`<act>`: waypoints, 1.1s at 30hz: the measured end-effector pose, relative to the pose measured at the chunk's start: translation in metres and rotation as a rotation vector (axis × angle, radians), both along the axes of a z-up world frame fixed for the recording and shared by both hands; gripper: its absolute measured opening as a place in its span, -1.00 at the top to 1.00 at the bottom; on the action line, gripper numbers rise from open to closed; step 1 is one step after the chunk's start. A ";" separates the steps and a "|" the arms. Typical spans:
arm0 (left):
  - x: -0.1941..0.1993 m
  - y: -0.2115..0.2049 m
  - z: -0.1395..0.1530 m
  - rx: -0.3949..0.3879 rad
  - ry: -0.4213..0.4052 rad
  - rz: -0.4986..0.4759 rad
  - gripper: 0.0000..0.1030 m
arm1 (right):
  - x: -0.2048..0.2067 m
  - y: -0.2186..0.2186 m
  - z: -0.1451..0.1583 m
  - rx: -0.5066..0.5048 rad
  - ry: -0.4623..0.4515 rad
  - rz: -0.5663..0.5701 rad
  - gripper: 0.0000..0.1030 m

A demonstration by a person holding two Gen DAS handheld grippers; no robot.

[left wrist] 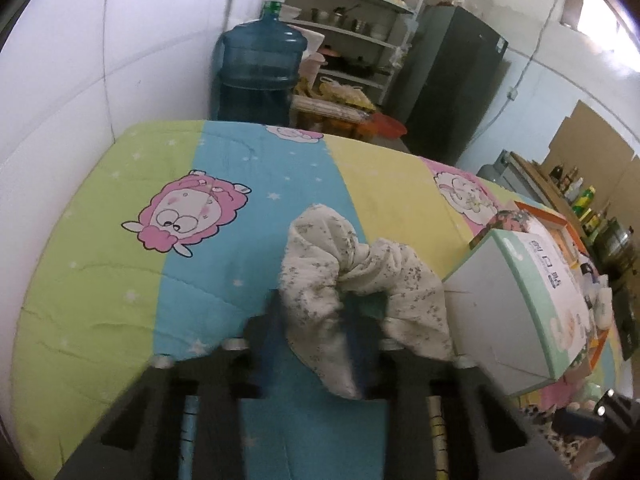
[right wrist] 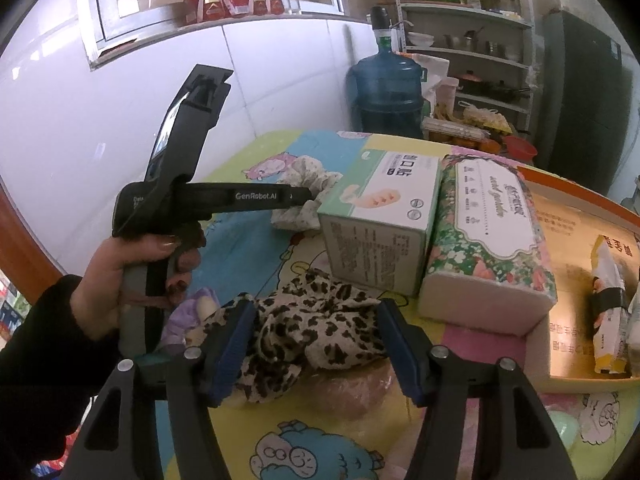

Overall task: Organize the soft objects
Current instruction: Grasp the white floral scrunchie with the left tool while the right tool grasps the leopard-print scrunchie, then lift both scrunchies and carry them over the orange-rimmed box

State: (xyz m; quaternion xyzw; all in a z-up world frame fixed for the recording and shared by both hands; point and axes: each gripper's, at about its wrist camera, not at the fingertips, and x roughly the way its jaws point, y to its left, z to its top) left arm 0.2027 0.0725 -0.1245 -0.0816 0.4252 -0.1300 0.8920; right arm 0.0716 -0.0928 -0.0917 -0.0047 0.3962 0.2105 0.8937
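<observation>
In the left wrist view my left gripper [left wrist: 320,320] is shut on a white floral scrunchie [left wrist: 340,272], which drapes over the blue fingers above the striped cartoon blanket [left wrist: 120,280]. The same scrunchie [right wrist: 308,192] shows in the right wrist view at the left gripper's tip. My right gripper [right wrist: 316,320] is open, its blue pads [right wrist: 234,344] on either side of a leopard-print scrunchie [right wrist: 316,332] lying on the blanket. A purple soft thing [right wrist: 188,312] lies just left of it, partly hidden.
A white-and-green box [right wrist: 380,216] and a floral tissue pack [right wrist: 492,232] stand right of the scrunchies. An orange box [right wrist: 580,232] holds packets at right. A pink soft thing [right wrist: 352,392] lies under the right gripper. A water jug [left wrist: 260,68], shelves and a white wall stand behind.
</observation>
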 end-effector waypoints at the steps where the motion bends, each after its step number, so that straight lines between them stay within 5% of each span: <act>1: 0.000 0.001 -0.001 -0.015 0.003 -0.001 0.71 | 0.000 0.001 -0.001 -0.002 0.000 0.003 -0.01; 6: -0.003 0.005 0.000 -0.049 -0.013 -0.002 0.81 | -0.002 0.002 -0.004 0.004 0.006 0.022 0.60; 9: -0.008 0.007 0.005 -0.074 -0.044 -0.003 0.82 | -0.005 0.002 -0.004 0.013 0.002 0.025 0.71; 33: -0.078 0.010 0.052 -0.047 -0.258 0.025 0.82 | -0.030 -0.005 0.023 0.044 -0.093 0.020 0.79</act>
